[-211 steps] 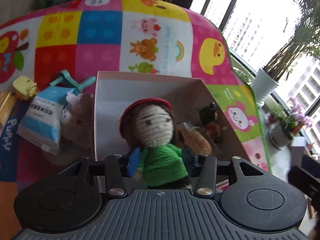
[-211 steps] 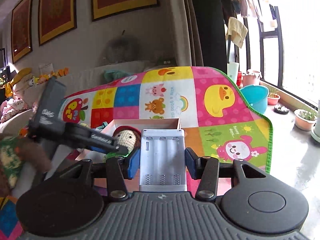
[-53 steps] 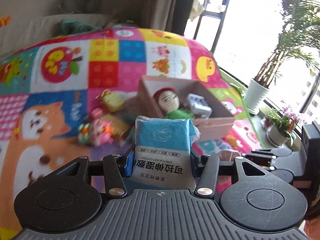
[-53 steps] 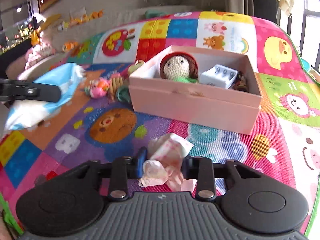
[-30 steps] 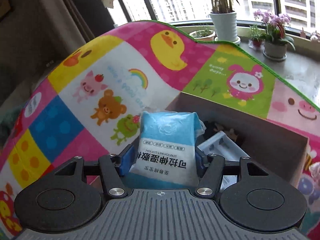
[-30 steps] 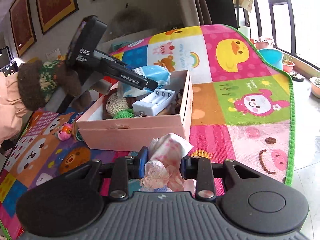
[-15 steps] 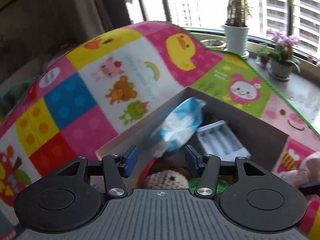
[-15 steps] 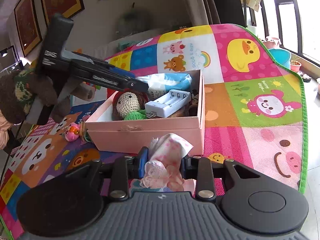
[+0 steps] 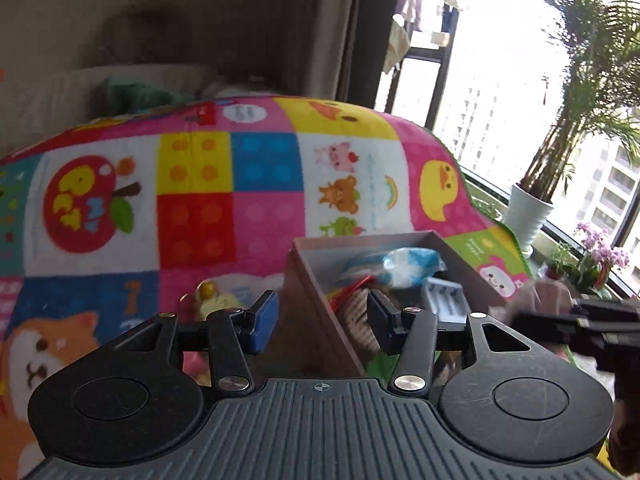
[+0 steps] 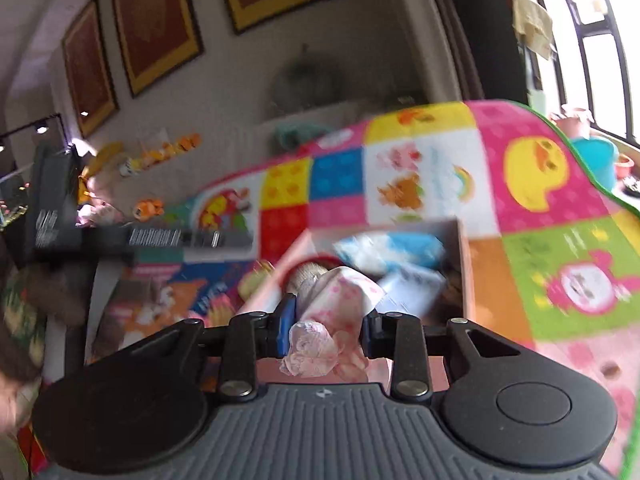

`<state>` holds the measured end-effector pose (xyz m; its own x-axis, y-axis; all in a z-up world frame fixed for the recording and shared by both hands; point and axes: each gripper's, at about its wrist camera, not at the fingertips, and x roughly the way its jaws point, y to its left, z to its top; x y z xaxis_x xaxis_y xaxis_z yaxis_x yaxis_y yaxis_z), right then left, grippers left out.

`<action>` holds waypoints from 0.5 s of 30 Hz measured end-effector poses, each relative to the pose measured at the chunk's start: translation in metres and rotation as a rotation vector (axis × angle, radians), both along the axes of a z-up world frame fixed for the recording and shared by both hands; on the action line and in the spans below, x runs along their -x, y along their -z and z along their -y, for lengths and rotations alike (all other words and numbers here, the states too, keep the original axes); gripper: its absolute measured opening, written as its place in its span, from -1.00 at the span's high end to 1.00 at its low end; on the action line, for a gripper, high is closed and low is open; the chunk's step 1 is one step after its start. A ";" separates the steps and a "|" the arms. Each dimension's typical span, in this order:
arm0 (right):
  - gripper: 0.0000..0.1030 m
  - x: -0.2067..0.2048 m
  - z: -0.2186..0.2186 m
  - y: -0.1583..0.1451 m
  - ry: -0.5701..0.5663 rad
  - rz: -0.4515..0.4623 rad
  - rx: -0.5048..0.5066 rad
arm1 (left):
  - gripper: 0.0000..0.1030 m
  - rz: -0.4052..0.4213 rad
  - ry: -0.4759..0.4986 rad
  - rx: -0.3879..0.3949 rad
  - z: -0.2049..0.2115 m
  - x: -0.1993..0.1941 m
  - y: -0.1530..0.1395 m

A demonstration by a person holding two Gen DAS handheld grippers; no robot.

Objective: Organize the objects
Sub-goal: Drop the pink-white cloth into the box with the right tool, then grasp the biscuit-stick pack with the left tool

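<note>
Pink floral packet [image 10: 334,320] clamped in right tongs [image 10: 326,330] just near of the pink box [image 9: 316,304], blue wet-wipe pack [image 9: 408,262], crochet doll [image 9: 360,316] and white battery holder [image 9: 446,300] inside, left tongs [image 9: 322,318] wide, empty, straddling the box's left wall, colourful play mat [image 9: 192,200] beneath.

- On the play mat [image 9: 256,216]: an open box [image 9: 316,320], toward the window side.
- Inside the box: a wipes pack [image 9: 408,264] at the far end, a battery holder [image 9: 446,300] just in front of it, a knitted doll [image 9: 358,316] at the near end.
- Left of the box, just beside its wall: a small toy [image 9: 212,300] on the mat.
- Right of the mat, by the window: a potted plant [image 9: 532,216], with flowers [image 9: 600,244] nearer.
- Left gripper [image 9: 322,318] astride the box's left wall, one finger outside, one inside.
- Right gripper [image 10: 326,330] before the box's near end, with a wrapped bundle [image 10: 332,320] between its fingers.
- Behind the mat: framed pictures [image 10: 156,28] on the wall.
</note>
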<state>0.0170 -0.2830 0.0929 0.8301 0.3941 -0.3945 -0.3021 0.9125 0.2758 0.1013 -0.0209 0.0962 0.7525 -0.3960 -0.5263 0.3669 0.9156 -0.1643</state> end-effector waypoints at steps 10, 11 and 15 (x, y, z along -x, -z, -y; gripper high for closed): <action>0.02 -0.087 -0.065 0.033 -0.028 -0.244 0.011 | -0.05 -0.117 -0.188 -0.116 -0.064 0.047 0.031; -0.04 -0.084 -0.066 0.035 -0.016 -0.253 0.014 | -0.05 -0.135 -0.198 -0.114 -0.067 0.047 0.034; -0.39 -0.061 -0.059 0.024 0.024 -0.210 0.034 | -0.04 -0.168 -0.213 -0.015 -0.074 0.044 0.039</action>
<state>0.0783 -0.2238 0.0690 0.7371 0.3592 -0.5724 -0.2196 0.9284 0.2997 0.0575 0.0527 0.0567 0.7199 -0.2291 -0.6552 0.1341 0.9721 -0.1926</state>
